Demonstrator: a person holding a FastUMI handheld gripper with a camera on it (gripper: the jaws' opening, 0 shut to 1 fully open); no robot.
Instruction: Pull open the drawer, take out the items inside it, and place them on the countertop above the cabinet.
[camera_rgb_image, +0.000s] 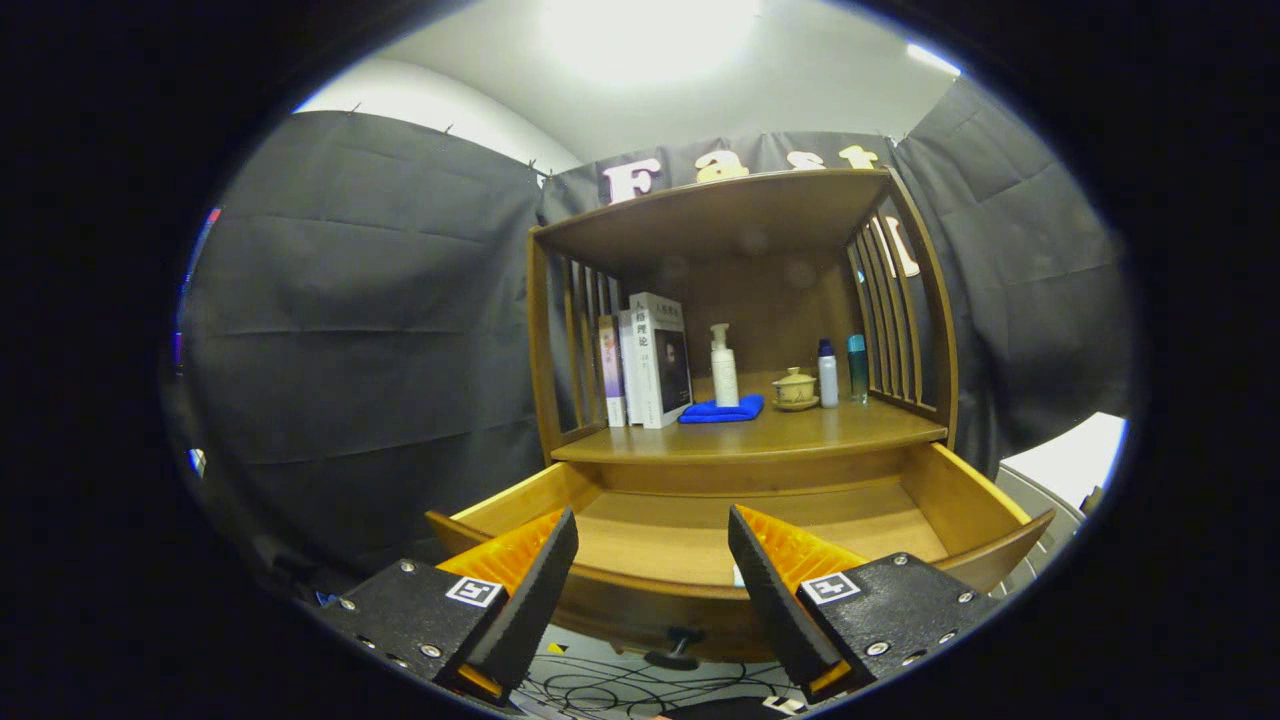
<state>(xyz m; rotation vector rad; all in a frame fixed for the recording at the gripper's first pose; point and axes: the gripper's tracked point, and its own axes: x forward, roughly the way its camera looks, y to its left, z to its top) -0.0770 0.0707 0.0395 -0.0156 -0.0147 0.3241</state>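
A big lamp on the ceiling (645, 35) shines very bright and washes out to a white glare. The cabinet (740, 300) is well lit, with soft shade under its top board. The open drawer (990, 520) looks bright inside. Straight lines bend near the edges. The middle is sharp; the edges turn darker and a little blurry.

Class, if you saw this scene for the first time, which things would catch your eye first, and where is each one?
The open drawer stands out, pulled towards the fingers, its visible floor bare. On the countertop above it sit upright books, a blue cloth with a pump bottle behind it, a lidded cup and two small bottles. The gripper hangs open before the drawer.
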